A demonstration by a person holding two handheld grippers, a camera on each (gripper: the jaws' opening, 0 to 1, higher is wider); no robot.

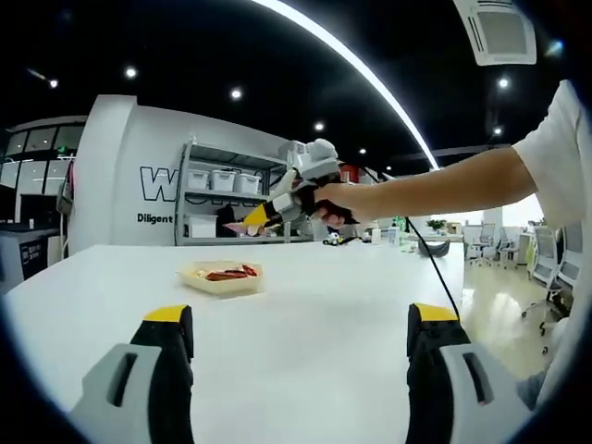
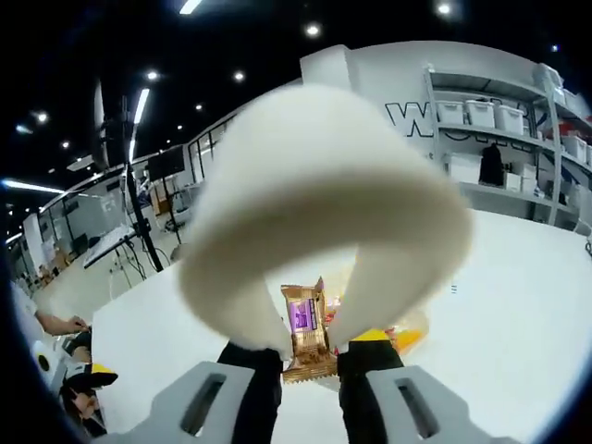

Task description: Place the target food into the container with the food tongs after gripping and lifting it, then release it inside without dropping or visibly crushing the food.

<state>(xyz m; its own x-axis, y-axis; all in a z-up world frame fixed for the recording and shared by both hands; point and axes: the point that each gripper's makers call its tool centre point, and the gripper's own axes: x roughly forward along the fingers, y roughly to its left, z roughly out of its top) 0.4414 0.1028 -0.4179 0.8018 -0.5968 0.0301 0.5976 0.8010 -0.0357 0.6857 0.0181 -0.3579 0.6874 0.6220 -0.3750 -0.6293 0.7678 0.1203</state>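
In the right gripper view my right gripper (image 2: 308,363) is shut on cream food tongs (image 2: 314,185), whose looped band fills the middle of the view. Between the tong tips sits a gold-brown wrapped snack (image 2: 305,333) with a purple label, held above the white table (image 2: 518,314). A shallow yellow tray (image 1: 222,277) holding red food rests on the table in the left gripper view. The right gripper (image 1: 294,192) hangs in the air above and behind that tray, held by a person's hand. My left gripper (image 1: 301,319) stands open low over the table, with nothing between its jaws.
A person's arm (image 1: 444,185) reaches in from the right, and a black cable (image 1: 435,268) trails down from it. Metal shelves with white bins (image 1: 222,180) stand behind the table. Desks and chairs (image 1: 546,259) are at the far right.
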